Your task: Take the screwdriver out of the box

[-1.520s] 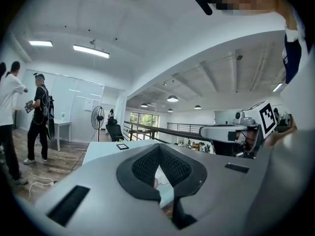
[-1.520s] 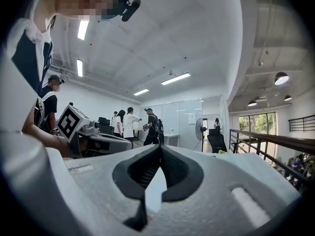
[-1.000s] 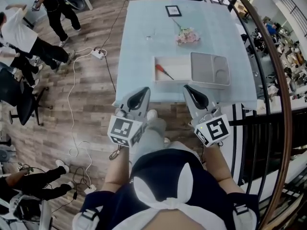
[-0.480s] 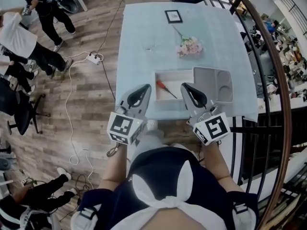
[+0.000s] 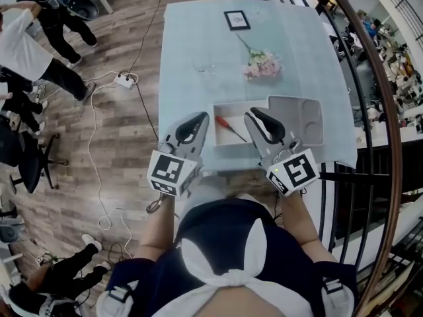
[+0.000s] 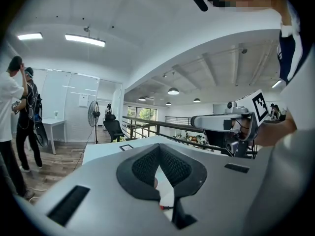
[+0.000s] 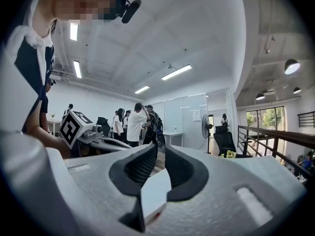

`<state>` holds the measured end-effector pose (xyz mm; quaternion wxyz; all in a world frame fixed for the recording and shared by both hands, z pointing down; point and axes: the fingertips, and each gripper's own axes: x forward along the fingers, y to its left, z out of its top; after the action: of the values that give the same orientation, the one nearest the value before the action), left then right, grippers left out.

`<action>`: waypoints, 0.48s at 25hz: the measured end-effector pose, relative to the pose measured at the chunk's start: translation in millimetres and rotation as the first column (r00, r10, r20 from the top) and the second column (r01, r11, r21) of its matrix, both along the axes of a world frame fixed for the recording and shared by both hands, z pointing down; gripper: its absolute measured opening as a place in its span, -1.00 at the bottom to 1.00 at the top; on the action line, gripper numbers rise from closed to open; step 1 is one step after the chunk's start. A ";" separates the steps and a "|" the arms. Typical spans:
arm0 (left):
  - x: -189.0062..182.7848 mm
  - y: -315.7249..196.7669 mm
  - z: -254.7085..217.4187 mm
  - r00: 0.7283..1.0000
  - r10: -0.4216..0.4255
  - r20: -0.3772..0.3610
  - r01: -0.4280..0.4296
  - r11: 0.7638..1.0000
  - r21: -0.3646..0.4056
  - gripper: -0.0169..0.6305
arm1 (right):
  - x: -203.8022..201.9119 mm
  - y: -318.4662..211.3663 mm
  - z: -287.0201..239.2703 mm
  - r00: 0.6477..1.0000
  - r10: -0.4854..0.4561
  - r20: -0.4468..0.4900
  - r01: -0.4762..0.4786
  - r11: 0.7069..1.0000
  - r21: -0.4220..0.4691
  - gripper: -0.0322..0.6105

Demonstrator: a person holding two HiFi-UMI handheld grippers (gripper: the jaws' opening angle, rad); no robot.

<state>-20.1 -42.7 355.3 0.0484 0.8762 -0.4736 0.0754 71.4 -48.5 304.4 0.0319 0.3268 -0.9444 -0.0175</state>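
A red-handled screwdriver (image 5: 229, 127) lies slanted inside the open white box (image 5: 238, 104) near the table's front edge. My left gripper (image 5: 192, 127) hovers just left of the box with its jaw tips (image 6: 158, 149) meeting and nothing held. To the right, over the box's right end, my right gripper (image 5: 260, 120) is opening. A narrow gap shows between its tips (image 7: 161, 149), and nothing is between them. Below its jaws, a white corner of the box (image 7: 155, 193) shows through the gap.
The box's grey lid (image 5: 297, 117) lies just right of the box. Pink flowers (image 5: 262, 65) and a small picture frame (image 5: 236, 20) sit further back on the pale blue table (image 5: 192, 38). A curved railing (image 5: 370, 111) runs along the right. People (image 5: 26, 45) and a cable (image 5: 99, 131) are at left.
Both grippers have moved forward from short of the table to its front edge, flanking the box. The right gripper's jaws have parted.
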 end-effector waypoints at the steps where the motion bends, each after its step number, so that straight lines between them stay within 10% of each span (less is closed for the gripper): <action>1: -1.1 -2.5 0.4 1.000 0.001 -0.001 -0.001 1.000 -0.001 -0.90 | -2.2 -2.7 0.8 1.000 -0.002 -0.004 0.002 1.000 -0.001 -0.71; 12: -12.5 -18.9 13.2 1.000 0.003 -0.016 -0.003 1.000 -0.009 -0.90 | -18.9 -20.8 23.5 0.998 -0.023 -0.051 0.022 0.999 -0.025 -0.50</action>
<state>-32.6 -61.6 368.5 0.0563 0.8773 -0.4714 0.0706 52.6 -69.3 327.9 0.0597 0.3151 -0.9471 -0.0147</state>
